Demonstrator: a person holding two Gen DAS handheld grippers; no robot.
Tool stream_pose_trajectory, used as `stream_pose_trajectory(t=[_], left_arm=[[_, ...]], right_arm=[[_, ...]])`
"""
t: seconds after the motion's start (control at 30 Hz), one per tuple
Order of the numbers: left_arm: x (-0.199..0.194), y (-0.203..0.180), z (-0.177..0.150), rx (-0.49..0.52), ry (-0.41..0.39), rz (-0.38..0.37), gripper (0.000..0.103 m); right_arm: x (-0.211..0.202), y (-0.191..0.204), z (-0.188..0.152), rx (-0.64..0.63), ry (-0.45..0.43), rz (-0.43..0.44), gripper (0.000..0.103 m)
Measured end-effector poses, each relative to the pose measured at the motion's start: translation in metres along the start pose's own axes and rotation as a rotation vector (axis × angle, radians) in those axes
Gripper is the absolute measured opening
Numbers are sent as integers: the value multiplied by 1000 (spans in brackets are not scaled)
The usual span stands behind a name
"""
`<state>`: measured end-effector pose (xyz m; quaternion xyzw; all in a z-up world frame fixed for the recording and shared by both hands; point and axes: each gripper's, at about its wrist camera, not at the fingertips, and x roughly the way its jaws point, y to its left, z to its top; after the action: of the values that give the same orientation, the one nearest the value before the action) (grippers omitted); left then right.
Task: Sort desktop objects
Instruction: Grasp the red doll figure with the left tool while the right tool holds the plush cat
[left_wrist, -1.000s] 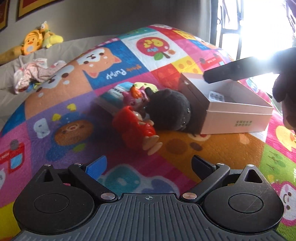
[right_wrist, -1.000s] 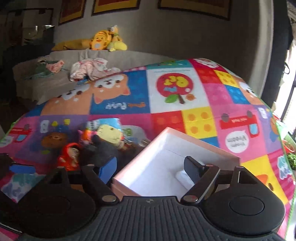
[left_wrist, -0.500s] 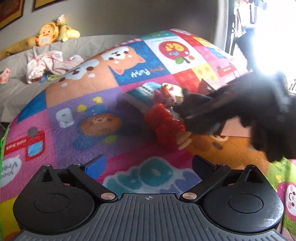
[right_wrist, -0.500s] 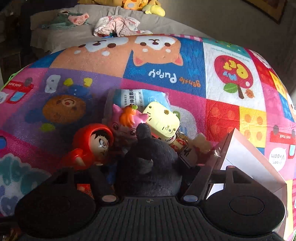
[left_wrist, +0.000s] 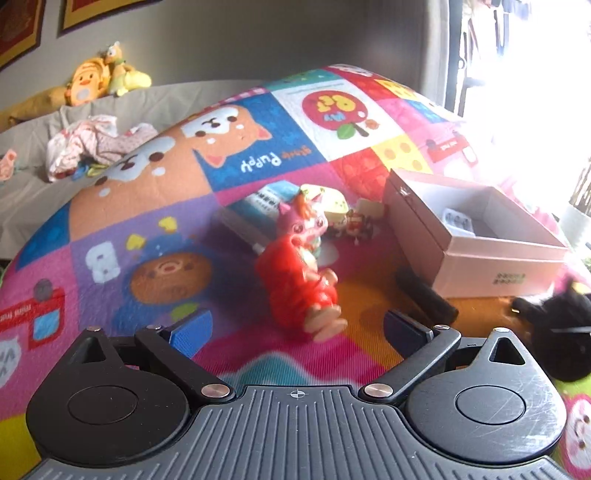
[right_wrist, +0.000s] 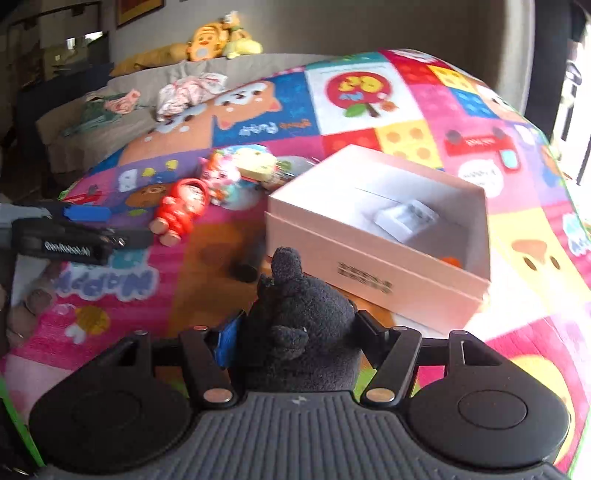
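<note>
While I am carrying the black plush toy (right_wrist: 303, 332) in the right gripper (right_wrist: 297, 343), sorting is standing at an early stage.

I am reading the right gripper's pads as pressing both sides of the plush, though its jaws are easing slightly apart; the toy is hanging just short of the near wall of the pink box (right_wrist: 373, 266), not yet inside. I am keeping the left gripper (left_wrist: 295, 328) spread and empty, pointing at the red figure (left_wrist: 299, 280) lying on the play mat (left_wrist: 147, 206). One small white item (right_wrist: 404, 218) is already sitting in the box. Left to sort: the red figure, the pink figure (left_wrist: 304, 221), the yellow toy (left_wrist: 330, 206), the blue packet (left_wrist: 266, 201) and a dark cylinder (left_wrist: 424, 295) beside the box's near-left corner.
</note>
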<state>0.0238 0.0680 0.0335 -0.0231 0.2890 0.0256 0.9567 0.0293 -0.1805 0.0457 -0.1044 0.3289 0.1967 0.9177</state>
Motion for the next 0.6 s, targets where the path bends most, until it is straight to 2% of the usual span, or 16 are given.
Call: stream_pose_trajectory(t=[0.03,0.1,0.17,0.23,0.27,0.37,0.4,0.47,0.53,0.6], left_arm=[[6,-4,3,10,-3,17,101],[18,-10,9,36,-2,51,101],[30,-15,13,66,10,75,98],[43,-20,15,94,35,97,88],[49,-22,16,104,46,109,79],[59,-22,17,125,58,142,72],[59,-22,16,132,57,141,61],[55,-24,14,147,58,152,55],[44,-28,10,168,55,122,55],[27,-35,7,170,58,53,55]], right_arm=[[-2,-4,-9,11,-29,-34,71],[-9,-10,-20,48,-90,-68,86],[-14,-16,-31,108,-136,-72,86],[-15,-23,-39,184,-159,-56,87],[-14,-26,-43,219,-164,-47,89],[-12,-29,-46,265,-175,-47,94],[-11,-30,-47,276,-179,-56,98],[-10,-34,-48,298,-176,-46,98],[-10,-37,-49,316,-175,-37,98],[-9,-38,-49,332,-177,-36,100]])
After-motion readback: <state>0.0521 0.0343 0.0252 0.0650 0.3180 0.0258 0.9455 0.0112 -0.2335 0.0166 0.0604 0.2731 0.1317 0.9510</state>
